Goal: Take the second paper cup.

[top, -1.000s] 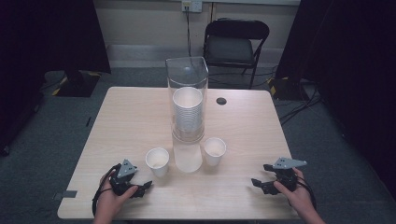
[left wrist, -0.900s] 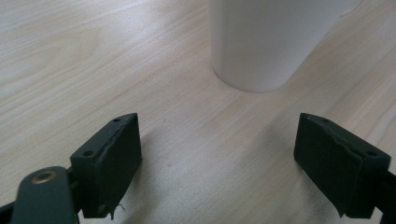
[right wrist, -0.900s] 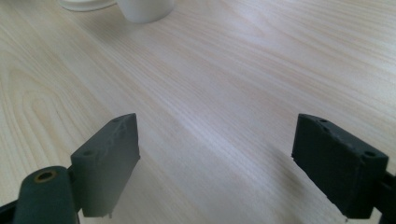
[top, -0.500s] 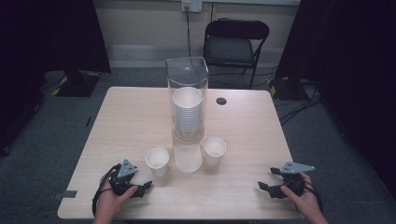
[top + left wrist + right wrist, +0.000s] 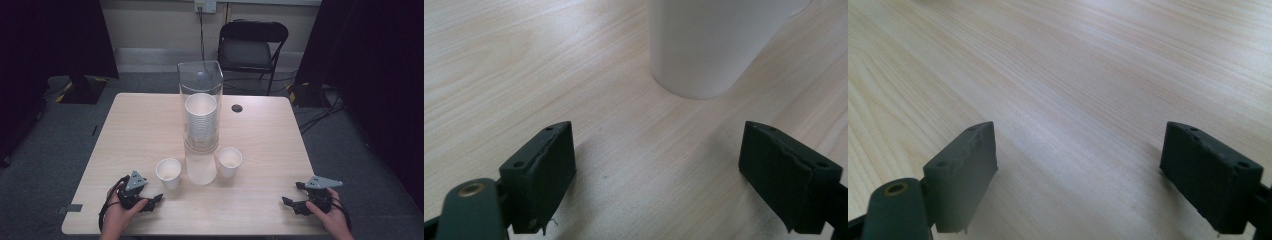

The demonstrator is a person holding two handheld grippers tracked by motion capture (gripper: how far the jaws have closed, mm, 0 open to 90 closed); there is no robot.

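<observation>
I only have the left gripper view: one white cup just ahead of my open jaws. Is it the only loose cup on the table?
Observer: No. The high view shows a second loose cup to the right of the clear tube. Yours is the left cup.
Operator: What's in that tube?
Observer: A stack of white cups.
Operator: And the right hand-held gripper?
Observer: It's open, low over bare table near the front right corner, apart from every cup.

Bare table (image 5: 125, 130) lies open left and right of the centre line. A tall clear cylinder (image 5: 201, 107) with stacked cups, flanked by two paper cups (image 5: 168, 172) (image 5: 230, 161), blocks the middle; narrow gaps separate them. The near edge stays passable.
</observation>
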